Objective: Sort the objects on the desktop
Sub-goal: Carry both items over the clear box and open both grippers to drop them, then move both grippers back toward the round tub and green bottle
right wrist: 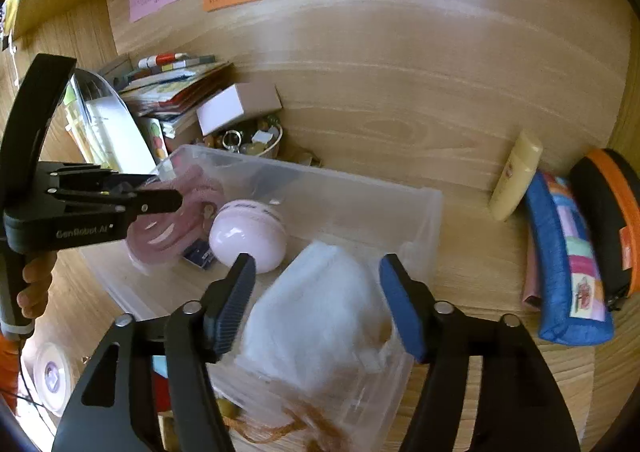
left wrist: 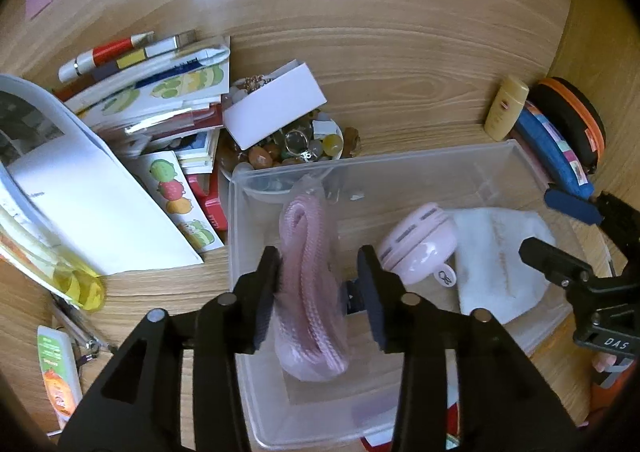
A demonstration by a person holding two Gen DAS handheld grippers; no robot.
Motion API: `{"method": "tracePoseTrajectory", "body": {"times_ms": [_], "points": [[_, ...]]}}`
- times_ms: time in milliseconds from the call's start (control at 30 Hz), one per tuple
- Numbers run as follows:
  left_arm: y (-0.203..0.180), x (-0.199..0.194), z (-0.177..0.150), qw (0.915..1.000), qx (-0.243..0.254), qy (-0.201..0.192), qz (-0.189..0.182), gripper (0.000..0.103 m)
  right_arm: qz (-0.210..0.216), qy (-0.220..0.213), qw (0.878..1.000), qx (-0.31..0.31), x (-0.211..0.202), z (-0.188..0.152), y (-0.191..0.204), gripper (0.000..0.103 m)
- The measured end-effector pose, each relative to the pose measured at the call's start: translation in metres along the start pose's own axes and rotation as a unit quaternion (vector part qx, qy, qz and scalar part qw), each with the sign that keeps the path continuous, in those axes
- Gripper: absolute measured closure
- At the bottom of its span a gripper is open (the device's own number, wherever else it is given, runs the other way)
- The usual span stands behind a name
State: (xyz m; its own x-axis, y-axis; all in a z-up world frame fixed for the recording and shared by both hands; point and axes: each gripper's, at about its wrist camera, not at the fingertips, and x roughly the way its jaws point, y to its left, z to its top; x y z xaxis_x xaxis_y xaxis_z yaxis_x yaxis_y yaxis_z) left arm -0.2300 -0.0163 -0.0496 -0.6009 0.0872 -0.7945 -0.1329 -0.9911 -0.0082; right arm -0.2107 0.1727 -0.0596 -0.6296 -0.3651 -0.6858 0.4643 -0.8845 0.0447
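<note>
**Both tongs over the clear bin, neither pinching**

Your left tongs (left wrist: pixel 320 292) hang over the near-left part of the clear plastic bin (left wrist: pixel 400 168). Their 2 pads stand apart on either side of a bagged pink cord (left wrist: pixel 310 292) that lies inside the bin. The left pad looks close against the bag, while a gap shows between the cord and the right pad, so nothing is pinched. No earlier picture is on hand to compare.

Your right tongs (right wrist: pixel 318 300) are spread wide above the white cloth pouch (right wrist: pixel 320 308), which lies in the right half of the bin. The pouch sits between the pads, and neither pad presses on it.

Between cord and pouch rests a round pink case (left wrist: pixel 418 248), touching the pouch's edge. A small dark blue item (right wrist: pixel 200 254) lies just beside the case in the right wrist view; what it is cannot be told.

The bin stands on the wooden bench (left wrist: pixel 380 72). Behind its far-left corner sits a bowl of beads (left wrist: pixel 296 148) with a small white box (left wrist: pixel 276 108) leaning on it, and a heap of books and papers (left wrist: pixel 152 108) lies further left. To the bin's right you have a yellow tube (left wrist: pixel 505 108), a blue pencil case (left wrist: pixel 552 152) and a black case with orange trim (left wrist: pixel 576 120), lined up side by side. An orange-labelled tube (left wrist: pixel 58 376) lies at the near-left edge of the bench.
</note>
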Motion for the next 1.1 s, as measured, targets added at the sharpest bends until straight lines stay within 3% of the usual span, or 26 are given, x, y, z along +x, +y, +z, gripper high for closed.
{"method": "tracePoseTrajectory", "body": {"times_ms": [100,233,600,1100], "points": [[-0.002,-0.006,-0.002,1.0000,0.000,-0.005,0.006,0.053,-0.005,-0.017,1.000,-0.001,-0.009,0.002,0.000,0.026],[-0.005,-0.017,-0.004,0.9998,0.000,-0.014,0.012,0.042,-0.001,-0.021,1.000,-0.004,-0.017,0.005,0.001,0.021],[-0.012,-0.072,-0.023,0.9974,0.011,-0.059,0.038,0.014,0.022,-0.025,0.999,0.002,-0.046,0.002,0.009,0.019],[-0.005,-0.123,-0.097,0.9952,-0.004,-0.079,0.057,0.009,0.023,-0.041,0.998,0.031,-0.094,-0.039,0.010,0.016]]}}
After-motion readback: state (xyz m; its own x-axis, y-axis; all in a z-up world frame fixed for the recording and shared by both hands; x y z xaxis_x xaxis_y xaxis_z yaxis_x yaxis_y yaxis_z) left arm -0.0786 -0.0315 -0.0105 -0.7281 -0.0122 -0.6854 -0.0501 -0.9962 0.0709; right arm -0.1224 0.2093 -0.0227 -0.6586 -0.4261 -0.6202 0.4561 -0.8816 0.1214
